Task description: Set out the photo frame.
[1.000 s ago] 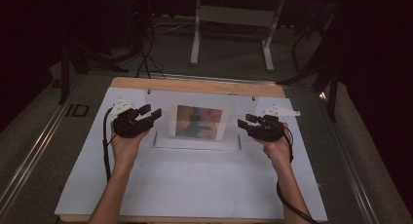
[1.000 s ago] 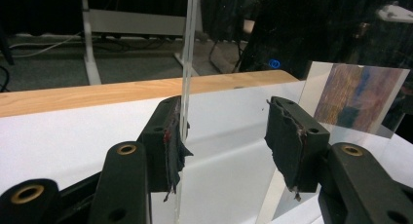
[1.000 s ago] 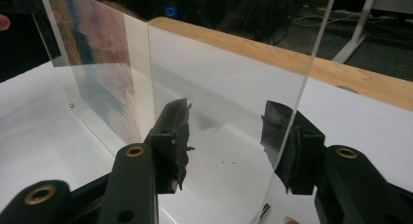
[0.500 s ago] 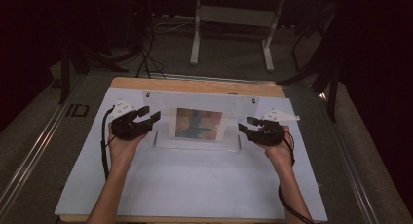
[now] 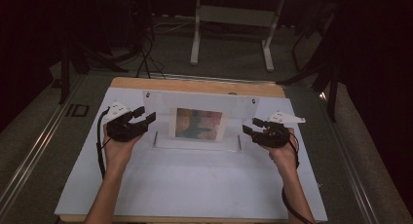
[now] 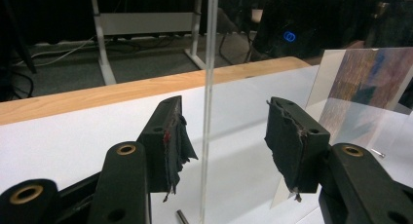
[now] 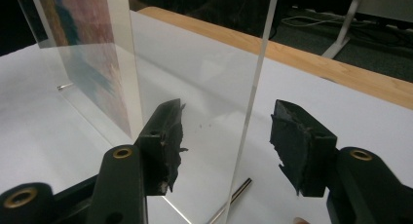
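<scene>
Hard to make out in the high view: the clear acrylic frame (image 5: 197, 118), nearly lost against the white table cover (image 5: 195, 185) at the middle of the frame, traced mostly by its pale edges and two small fixings at its upper corners. Blurred too, the picture (image 5: 198, 123) inside it, just smears of blue, ochre and rust. Cut off at the bottom edge, both forearms. Readable at far left, on the floor beside the table, the letters "ID" (image 5: 77, 110). In the left gripper view, a blue glowing ring mark (image 6: 290, 36) at upper right, unreadable as a brand.

Left gripper (image 5: 144, 116), left of centre: jaws standing wide apart, the frame's upright side edge (image 6: 208, 102) rising between the pads, touching neither. Right gripper (image 5: 252, 126), right of centre: jaws just been opening, now spread wide, the opposite side edge (image 7: 252, 97) between them, clear of both pads. Nothing gripped. Frame upright on the cover, a thin metal pin (image 7: 233, 198) at its foot.
</scene>
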The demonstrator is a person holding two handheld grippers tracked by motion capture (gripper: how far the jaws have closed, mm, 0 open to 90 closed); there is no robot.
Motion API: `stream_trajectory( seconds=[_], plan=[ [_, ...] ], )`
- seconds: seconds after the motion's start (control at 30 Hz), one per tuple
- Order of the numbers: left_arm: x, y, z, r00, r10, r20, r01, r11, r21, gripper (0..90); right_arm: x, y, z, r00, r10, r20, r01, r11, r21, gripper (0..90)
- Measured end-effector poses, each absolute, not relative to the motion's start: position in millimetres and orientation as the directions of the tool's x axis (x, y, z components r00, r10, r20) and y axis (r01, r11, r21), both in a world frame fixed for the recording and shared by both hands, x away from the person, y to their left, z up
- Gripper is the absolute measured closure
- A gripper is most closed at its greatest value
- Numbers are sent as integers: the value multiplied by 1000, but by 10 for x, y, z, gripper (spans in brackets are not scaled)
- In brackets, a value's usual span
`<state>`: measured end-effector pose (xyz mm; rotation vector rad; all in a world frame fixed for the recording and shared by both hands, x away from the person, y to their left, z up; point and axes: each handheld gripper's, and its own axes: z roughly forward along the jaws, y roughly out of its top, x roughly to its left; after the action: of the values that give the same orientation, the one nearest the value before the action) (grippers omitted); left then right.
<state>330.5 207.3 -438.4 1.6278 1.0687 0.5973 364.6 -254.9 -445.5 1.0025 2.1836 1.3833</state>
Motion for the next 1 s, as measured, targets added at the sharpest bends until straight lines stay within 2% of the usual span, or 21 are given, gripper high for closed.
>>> stream_trajectory(
  seconds=[0.37,1.0],
  plan=[
    [3225,2158,-4377,469,878,-99,355,-84,931,485,3623,-2630,-4455,-681,729,75,385,269,883,447],
    [3203,2356,-4497,422,900,-112,418,-83,905,485,3682,-2805,-4564,-650,757,75,451,304,839,447]
  ],
)
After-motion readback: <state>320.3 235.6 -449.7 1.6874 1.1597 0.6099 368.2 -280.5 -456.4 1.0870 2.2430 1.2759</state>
